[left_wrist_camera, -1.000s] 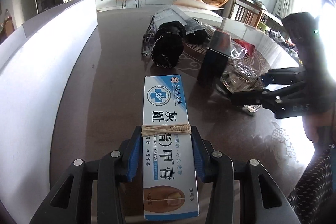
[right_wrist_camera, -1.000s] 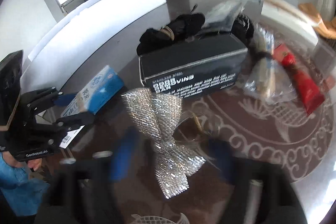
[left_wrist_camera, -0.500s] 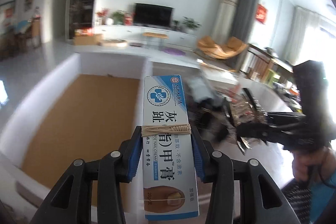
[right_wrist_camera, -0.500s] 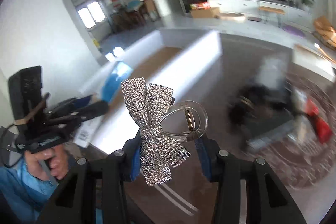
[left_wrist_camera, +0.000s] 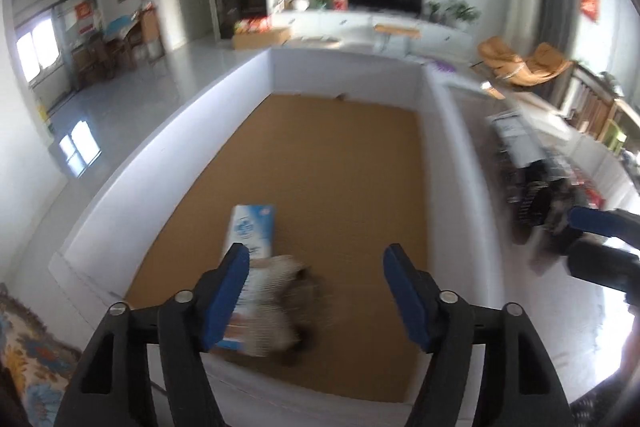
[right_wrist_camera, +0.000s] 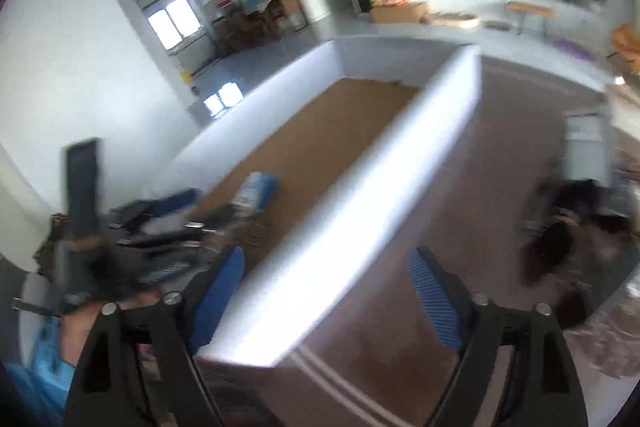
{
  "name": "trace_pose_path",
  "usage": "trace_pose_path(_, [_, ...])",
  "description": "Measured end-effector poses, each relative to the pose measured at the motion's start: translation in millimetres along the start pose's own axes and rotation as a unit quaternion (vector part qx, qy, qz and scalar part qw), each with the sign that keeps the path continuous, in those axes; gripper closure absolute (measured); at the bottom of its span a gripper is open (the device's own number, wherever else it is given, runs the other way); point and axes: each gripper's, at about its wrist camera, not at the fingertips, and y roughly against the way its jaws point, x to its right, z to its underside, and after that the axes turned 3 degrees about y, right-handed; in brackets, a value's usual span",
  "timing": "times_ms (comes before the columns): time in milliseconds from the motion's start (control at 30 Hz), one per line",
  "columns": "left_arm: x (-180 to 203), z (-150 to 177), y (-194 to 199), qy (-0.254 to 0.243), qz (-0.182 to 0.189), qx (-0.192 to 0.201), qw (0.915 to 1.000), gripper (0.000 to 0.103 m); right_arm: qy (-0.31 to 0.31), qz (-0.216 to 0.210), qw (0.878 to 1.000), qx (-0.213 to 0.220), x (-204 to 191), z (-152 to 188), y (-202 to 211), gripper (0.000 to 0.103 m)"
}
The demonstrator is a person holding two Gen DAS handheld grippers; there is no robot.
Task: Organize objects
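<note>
Inside the bin (left_wrist_camera: 256,87), only the left view shows carton (left_wrist_camera: 252,227) beside blurred bow (left_wrist_camera: 288,291); both grippers (left_wrist_camera: 316,291) (right_wrist_camera: 326,291) just opened, empty.

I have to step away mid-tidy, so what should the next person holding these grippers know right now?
Left gripper: jaws have just been opening, nothing pressed between them.
Right gripper: jaws have just been opening, empty.
The cream box lies inside the white bin on its brown floor, with a blurred thing beside it, probably the bow clip.
Done: those two binned.
Left: the dark clutter on the table.
</note>
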Motion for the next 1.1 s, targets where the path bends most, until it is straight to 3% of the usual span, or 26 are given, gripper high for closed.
trace_pose_path(100, [57,-2,33,-0.032,0.093,0.023,0.9949,0.025,-0.019,0.081,0.996,0.018,49,37,29,0.009])
trace_pose_path(133, [77,1,40,-0.043,0.127,0.025,0.9907,0.018,-0.033,0.112,0.993,0.019,69,53,38,0.008])
trace_pose_path(167, [97,5,45,-0.053,0.157,0.023,0.9859,0.008,-0.051,0.141,0.989,0.016,95,64,39,0.008])
trace_pose_path(233, [139,18,44,-0.077,0.208,0.005,0.9751,0.000,-0.089,0.198,0.976,0.000,133,94,48,0.008])
trace_pose_path(267, [156,23,37,-0.086,0.216,-0.004,0.9725,0.000,-0.107,0.224,0.969,-0.013,149,108,52,0.008])
trace_pose_path(400, [215,49,-21,-0.114,0.181,-0.049,0.9756,0.000,-0.151,0.292,0.943,-0.041,189,142,64,0.008])
trace_pose_path(533, [224,53,-67,-0.099,0.168,-0.073,0.9781,0.000,-0.166,0.321,0.931,-0.041,214,146,74,0.008])
trace_pose_path(733, [243,42,-92,-0.099,0.139,-0.070,0.9829,0.000,-0.163,0.332,0.928,-0.034,228,136,70,0.000])
trace_pose_path(867, [252,42,-113,-0.103,0.128,-0.090,0.9823,0.000,-0.174,0.325,0.929,-0.031,227,140,76,0.000])
trace_pose_path(1100, [268,34,-124,-0.121,0.108,-0.087,0.9830,0.000,-0.174,0.325,0.929,-0.032,226,140,76,0.000])
